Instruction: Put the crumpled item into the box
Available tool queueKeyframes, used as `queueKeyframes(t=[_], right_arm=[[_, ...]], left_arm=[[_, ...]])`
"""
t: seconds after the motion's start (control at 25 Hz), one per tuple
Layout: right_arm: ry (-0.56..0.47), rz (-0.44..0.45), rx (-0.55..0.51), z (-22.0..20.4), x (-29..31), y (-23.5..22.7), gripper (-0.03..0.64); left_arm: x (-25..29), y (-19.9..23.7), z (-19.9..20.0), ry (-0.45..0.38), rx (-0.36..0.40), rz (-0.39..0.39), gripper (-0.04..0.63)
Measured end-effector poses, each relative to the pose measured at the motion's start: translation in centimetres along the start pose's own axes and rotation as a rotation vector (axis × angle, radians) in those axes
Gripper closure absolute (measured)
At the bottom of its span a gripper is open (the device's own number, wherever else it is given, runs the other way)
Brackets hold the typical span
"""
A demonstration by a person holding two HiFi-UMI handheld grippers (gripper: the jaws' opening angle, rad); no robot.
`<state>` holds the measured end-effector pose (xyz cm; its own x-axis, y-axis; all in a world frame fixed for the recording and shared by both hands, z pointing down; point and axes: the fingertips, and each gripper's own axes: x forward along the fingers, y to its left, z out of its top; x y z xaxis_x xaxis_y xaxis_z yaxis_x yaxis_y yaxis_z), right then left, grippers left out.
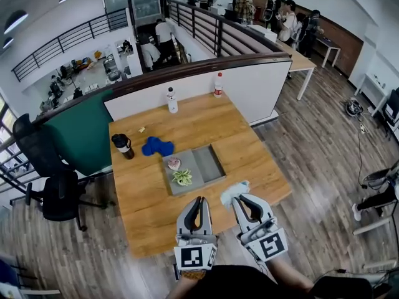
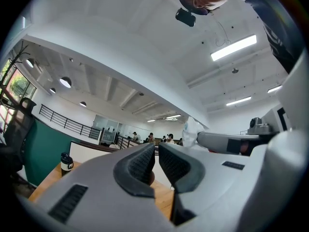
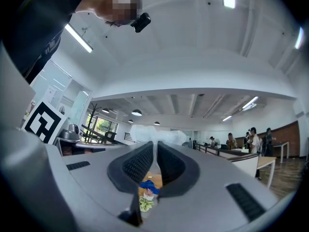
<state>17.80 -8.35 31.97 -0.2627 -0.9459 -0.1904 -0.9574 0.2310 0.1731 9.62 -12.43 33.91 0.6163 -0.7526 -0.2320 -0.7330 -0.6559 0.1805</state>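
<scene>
Right tool (image 1: pixel 235 198): clenched on the crumpled item, a thin fold of it pinched between the pads; it sits at the near edge of the worktop, right of centre, and points toward the far side.
Left tool (image 1: pixel 199 200): just left of the right tool, pointing the same way; the left gripper view shows its jaws drawn almost together with nothing between them.
Crumpled item (image 1: pixel 234 190): white with a pale blue tint, bunched at the tips of the right tool; it is near the box's near right corner but outside it.
Box (image 1: pixel 207 162): shallow and grey, about the middle of the worktop, on the far side of both tools; its right part is bare.
Pink item (image 1: pixel 174 163): in the left part of the box, at the far side.
Green-and-white item (image 1: pixel 182 177): in the left part of the box, just nearer than the pink item.
Blue item (image 1: pixel 157 146): on the worktop just beyond the box's far left corner.
Dark cup (image 1: pixel 123 146): upright, left of the blue item.
Clear bottle (image 1: pixel 172 100): upright at the far edge.
Red-capped bottle (image 1: pixel 218 85): upright at the far edge, right of the clear bottle.
Worktop (image 1: pixel 153 207): light wood.
</scene>
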Motion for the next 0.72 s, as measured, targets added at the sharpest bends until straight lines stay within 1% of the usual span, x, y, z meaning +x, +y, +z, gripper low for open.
queueKeyframes(t=[0.36, 0.56, 0.72], right_arm=[[-0.003, 0.047, -0.020, -1.3, 5.1, 1.7, 0.582], [0.011, 0.078, -0.044, -1.2, 7.1, 3.3, 0.582], [0.022, 0.090, -0.065, -0.8, 7.9, 4.2, 0.582]], left_arm=[[1.5, 4.6, -0.3, -0.024, -0.009, 0.026, 0.554], [1.3, 6.9, -0.8, -0.036, -0.040, 0.056, 0.554], [0.7, 8.3, -1.0, -0.028, -0.064, 0.083, 0.554]])
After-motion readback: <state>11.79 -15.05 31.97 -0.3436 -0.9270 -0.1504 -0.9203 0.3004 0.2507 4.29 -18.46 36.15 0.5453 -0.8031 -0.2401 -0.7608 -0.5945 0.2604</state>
